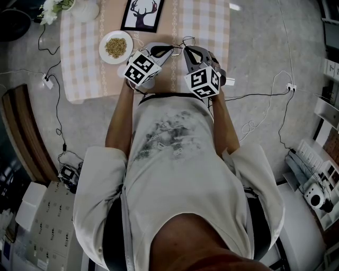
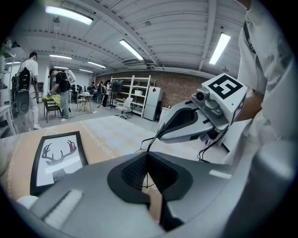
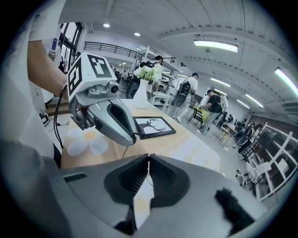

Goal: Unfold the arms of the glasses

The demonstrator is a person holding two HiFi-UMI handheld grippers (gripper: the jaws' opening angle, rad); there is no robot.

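Both grippers are held up in front of the chest over the near edge of the table [image 1: 85, 63], tips almost meeting. The left gripper [image 1: 170, 50] has its jaws pinched together on the glasses [image 2: 157, 135]: only thin black wire shows, running from its tips up to the tip of the right gripper [image 1: 186, 51]. The right jaws are also pressed together at the tips, with a thin strand of the frame caught in the slit between the pads. So the glasses hang in the air between the two tips, off the table, and I can't tell whether the arms are folded or open. On the check cloth behind sit a plate of grain [image 1: 116, 47], a framed deer picture [image 1: 142, 14] and a vase with white flowers [image 1: 85, 9].
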